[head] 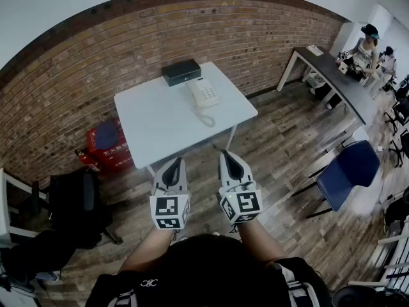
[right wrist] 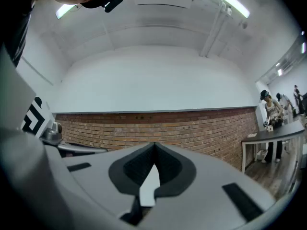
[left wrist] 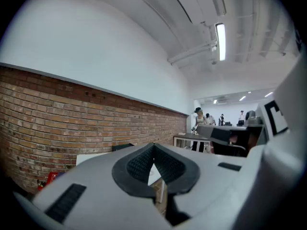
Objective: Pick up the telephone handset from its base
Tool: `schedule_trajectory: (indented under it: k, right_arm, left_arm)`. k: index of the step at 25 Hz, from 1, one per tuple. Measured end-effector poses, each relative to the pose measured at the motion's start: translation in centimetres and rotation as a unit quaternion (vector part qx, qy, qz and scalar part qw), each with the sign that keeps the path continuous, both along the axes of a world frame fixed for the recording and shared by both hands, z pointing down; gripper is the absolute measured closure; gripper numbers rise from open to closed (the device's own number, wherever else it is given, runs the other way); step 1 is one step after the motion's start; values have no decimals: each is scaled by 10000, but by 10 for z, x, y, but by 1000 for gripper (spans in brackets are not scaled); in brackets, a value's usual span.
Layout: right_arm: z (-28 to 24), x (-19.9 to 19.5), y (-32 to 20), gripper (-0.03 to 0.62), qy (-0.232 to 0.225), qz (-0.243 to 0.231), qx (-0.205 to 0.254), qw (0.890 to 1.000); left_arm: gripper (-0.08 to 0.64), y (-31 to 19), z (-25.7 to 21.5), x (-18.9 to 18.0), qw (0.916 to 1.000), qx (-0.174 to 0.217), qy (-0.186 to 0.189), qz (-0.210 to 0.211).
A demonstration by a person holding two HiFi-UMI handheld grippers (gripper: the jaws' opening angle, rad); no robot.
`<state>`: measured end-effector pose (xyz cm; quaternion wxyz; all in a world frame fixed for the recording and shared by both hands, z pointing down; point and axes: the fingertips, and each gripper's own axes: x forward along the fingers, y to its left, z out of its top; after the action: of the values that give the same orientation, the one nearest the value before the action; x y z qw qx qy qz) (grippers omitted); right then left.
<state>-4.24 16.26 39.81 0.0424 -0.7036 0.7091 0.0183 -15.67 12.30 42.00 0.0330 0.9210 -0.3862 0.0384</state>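
A white telephone (head: 203, 93) with its handset on the base sits at the far side of a white table (head: 163, 123), its coiled cord trailing toward the table's middle. My left gripper (head: 172, 160) and right gripper (head: 227, 153) are held side by side, near level, short of the table's near edge, well apart from the phone. Both have their jaws together with nothing between them. In the left gripper view the shut left gripper (left wrist: 154, 146) faces the brick wall; the right gripper (right wrist: 154, 145) looks the same in the right gripper view. The phone is hidden in both gripper views.
A black box (head: 181, 71) stands at the table's far edge behind the phone. Red cases (head: 108, 147) and a black bag (head: 73, 203) lie on the floor to the left. A blue chair (head: 348, 169) is at right, with a long grey desk (head: 339, 78) and people beyond.
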Motion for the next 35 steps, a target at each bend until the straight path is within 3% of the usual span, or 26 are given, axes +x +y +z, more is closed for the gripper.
schedule_trajectory:
  k: [13, 20, 35]
  right_arm:
    - [-1, 25, 16, 594, -233, -52, 43, 9997]
    - [6, 54, 19, 594, -251, -197, -8, 9995]
    - [24, 84, 15, 594, -184, -412, -22, 9990]
  left_arm:
    - [558, 17, 4, 19, 9995, -87, -203, -239]
    - [558, 22, 5, 42, 9989, -117, 8, -444]
    - [558, 19, 22, 74, 9981, -109, -113, -601]
